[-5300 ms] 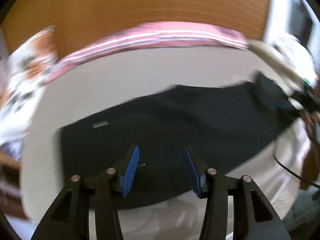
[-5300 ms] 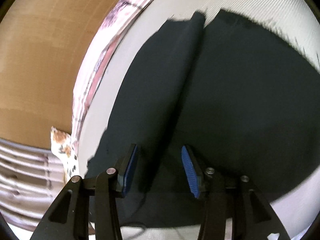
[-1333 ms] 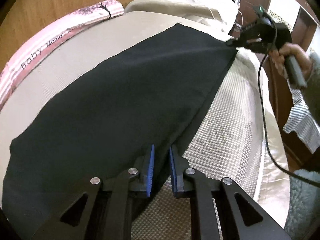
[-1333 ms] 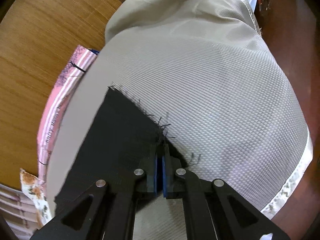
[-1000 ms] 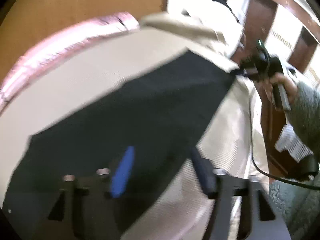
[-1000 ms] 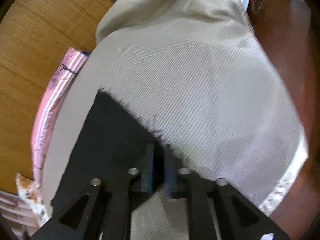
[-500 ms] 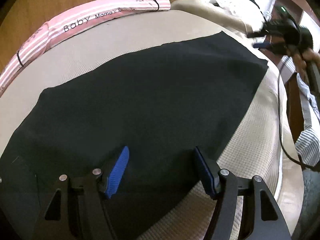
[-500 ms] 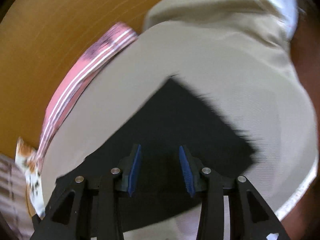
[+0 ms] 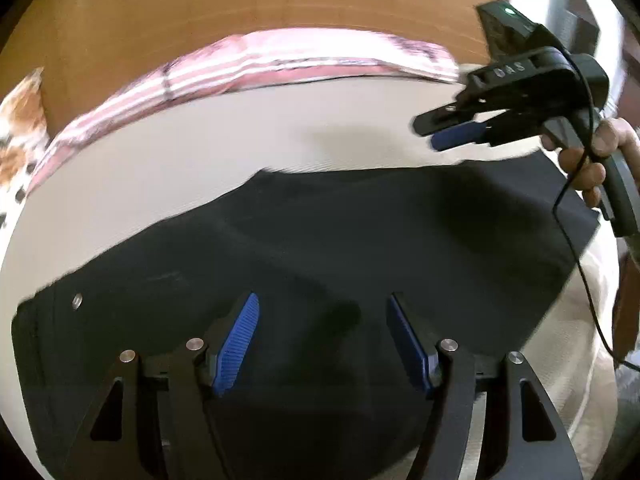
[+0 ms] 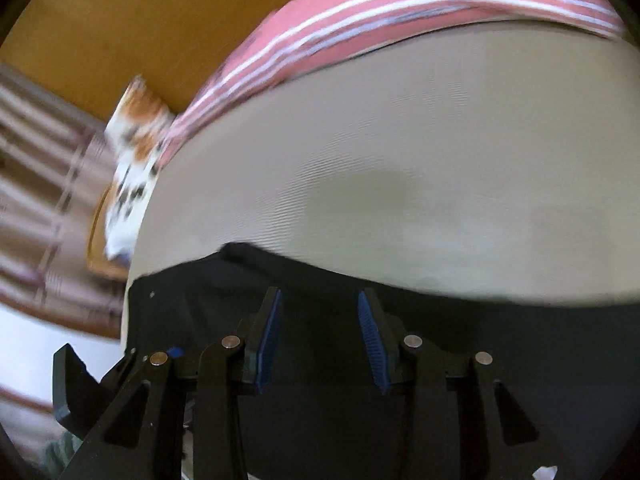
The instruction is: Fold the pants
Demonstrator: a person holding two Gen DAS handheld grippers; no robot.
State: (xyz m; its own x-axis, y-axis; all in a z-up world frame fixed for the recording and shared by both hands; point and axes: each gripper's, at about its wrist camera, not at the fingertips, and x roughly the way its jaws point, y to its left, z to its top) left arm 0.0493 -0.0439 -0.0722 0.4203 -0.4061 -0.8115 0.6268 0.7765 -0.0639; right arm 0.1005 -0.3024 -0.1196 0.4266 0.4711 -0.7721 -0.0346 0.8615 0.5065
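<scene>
A wide bed covered with a beige waffle-textured bedspread [image 9: 304, 136] fills most of both views, backed by a brown wooden headboard [image 9: 240, 8]. Along its far edge lies a long pink bolster with white stripes [image 9: 280, 60], and a white-and-orange floral cushion [image 10: 136, 140] sits at one end.

Spread flat across the near part of the bed is a pair of black fabric pants [image 9: 360, 240], lying as one long dark panel, which looks like the two legs laid one over the other. A small metal button [image 9: 77, 301] shows at the waist end, at the left of the left wrist view.

The step in hand appears to be the pause between folds: the lengthwise fold looks done, and both tools hang above the cloth, holding nothing.

The left gripper [image 9: 320, 336] hovers over the pants near the waist, its blue-padded fingers [image 9: 236, 340] wide apart and empty. The right gripper [image 10: 320, 344], held in a person's hand [image 9: 592, 160], hangs over the pants' far edge; its fingers have just been opening and now stand moderately apart with nothing between them.

The next move likely calls for each tool to drop to one end of the panel, pinch both layers, and carry that end across to halve the length.
</scene>
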